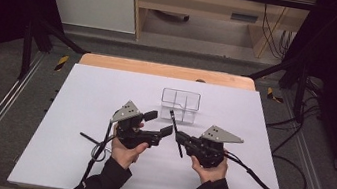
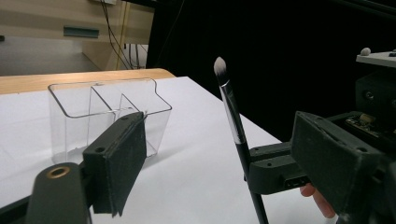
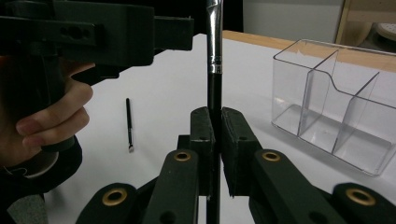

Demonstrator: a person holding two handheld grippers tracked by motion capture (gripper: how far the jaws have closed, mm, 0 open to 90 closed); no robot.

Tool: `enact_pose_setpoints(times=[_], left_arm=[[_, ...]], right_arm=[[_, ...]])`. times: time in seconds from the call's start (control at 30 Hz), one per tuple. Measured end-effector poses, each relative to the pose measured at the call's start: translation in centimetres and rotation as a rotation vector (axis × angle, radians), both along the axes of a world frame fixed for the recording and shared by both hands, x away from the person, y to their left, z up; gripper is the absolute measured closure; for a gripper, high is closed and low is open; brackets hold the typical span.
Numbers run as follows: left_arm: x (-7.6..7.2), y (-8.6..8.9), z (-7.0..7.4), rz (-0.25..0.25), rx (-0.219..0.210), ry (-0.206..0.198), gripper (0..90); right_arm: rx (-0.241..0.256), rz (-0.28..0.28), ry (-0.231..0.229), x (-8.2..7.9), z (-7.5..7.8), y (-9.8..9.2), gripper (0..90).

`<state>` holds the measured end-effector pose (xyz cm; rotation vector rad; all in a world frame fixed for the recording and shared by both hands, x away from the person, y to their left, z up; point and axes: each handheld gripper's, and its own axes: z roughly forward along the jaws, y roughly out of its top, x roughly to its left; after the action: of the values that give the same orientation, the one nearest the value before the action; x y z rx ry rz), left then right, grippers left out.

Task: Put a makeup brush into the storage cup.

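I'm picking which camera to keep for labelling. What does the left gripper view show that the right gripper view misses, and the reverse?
Left gripper view alone: the makeup brush's white bristle tip, and the left tongs standing open.

Right gripper view alone: a second, thinner brush lying flat on the white table, and the right tongs shut on the makeup brush handle.

Both: the upright makeup brush and the clear, empty divided organizer behind it.

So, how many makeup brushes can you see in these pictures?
2. One brush stands upright, clamped in the right gripper near the clear organizer. The second brush lies flat on the white table, at the person's left side.
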<state>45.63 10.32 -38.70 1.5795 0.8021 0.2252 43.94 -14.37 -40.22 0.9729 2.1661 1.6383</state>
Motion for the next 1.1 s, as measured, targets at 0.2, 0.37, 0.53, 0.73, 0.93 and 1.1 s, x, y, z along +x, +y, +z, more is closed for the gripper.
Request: enact_pose_setpoints(times=[0.2, 0.37, 0.53, 0.73, 0.93, 1.1], left_arm=[[0.1, -0.5, -0.3, -0.002, -0.017, 0.014, 24.2], [0.1, -0.8, -0.5, -0.009, -0.031, 0.022, 30.1], [0.2, -1.1, -0.7, -0.018, -0.044, 0.037, 35.5], [0.3, -1.4, -0.8, -0.039, -0.065, 0.054, 43.3], [0.2, -1.7, -1.0, -0.042, -0.08, 0.073, 52.4], [0.1, -1.7, -1.1, -0.029, -0.093, 0.075, 60.3]], right_arm=[[0.005, 0.006, 0.0, -0.1, 0.0, 0.1, 84.2], [0.005, 0.009, -0.001, -0.1, -0.1, 0.2, 84.2], [0.007, 0.014, -0.003, -0.1, -0.2, 0.4, 84.2], [0.006, 0.017, -0.004, -0.1, -0.2, 0.5, 84.2], [0.004, 0.019, -0.006, -0.2, -0.2, 0.7, 84.2], [0.004, 0.019, -0.005, -0.2, -0.2, 0.7, 84.2]])
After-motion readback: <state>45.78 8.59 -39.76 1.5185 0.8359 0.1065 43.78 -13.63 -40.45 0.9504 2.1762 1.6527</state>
